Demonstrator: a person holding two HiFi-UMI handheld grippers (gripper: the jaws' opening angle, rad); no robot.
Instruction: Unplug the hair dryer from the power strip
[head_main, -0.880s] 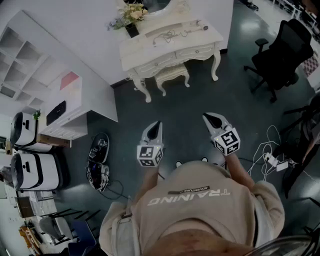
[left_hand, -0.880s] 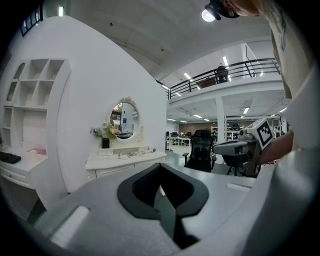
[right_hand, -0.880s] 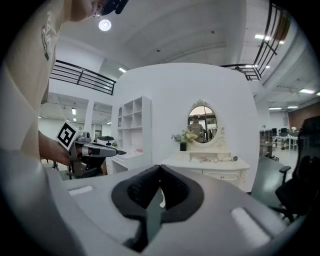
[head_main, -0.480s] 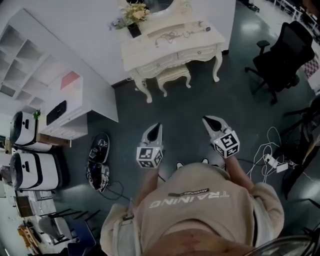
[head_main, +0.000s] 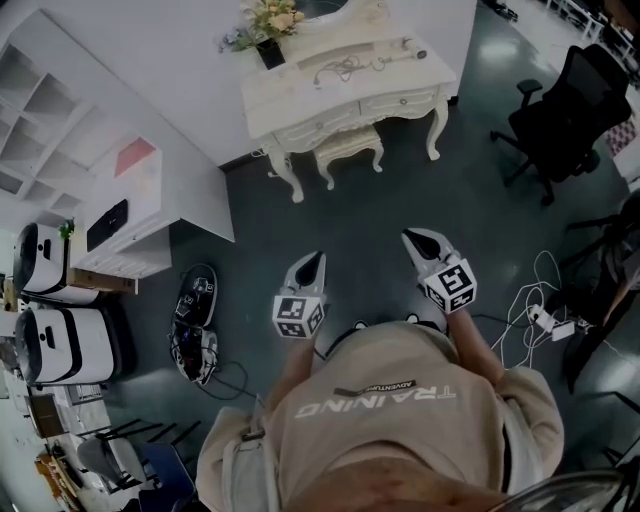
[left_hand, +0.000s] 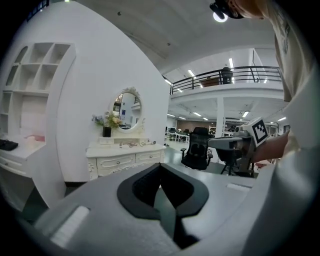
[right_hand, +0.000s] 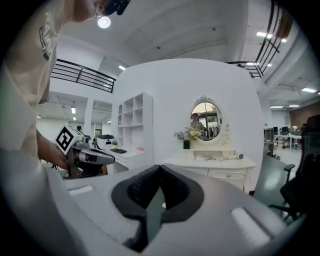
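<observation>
A white dressing table (head_main: 340, 95) stands against the far wall. On its top lie a hair dryer (head_main: 408, 46) and a tangle of cord (head_main: 340, 68); no power strip on it is clear from here. Both grippers are held at waist height over the dark floor, well short of the table. My left gripper (head_main: 312, 262) is shut and empty. My right gripper (head_main: 415, 240) is shut and empty too. The right gripper view shows the table (right_hand: 210, 162) and the dryer (right_hand: 239, 156) beyond the gripper's (right_hand: 160, 170) closed jaws. In the left gripper view the gripper (left_hand: 161, 167) points past the table (left_hand: 125, 152).
A stool (head_main: 345, 150) sits under the table and a flower vase (head_main: 265, 25) on its left end. A black office chair (head_main: 565, 100) stands at the right. White cables and a power strip (head_main: 548, 322) lie on the floor at right. White shelving (head_main: 120, 200) is left.
The head view has drifted a little, so the table sits slightly further right. Both grippers keep the same pose and stay shut.
</observation>
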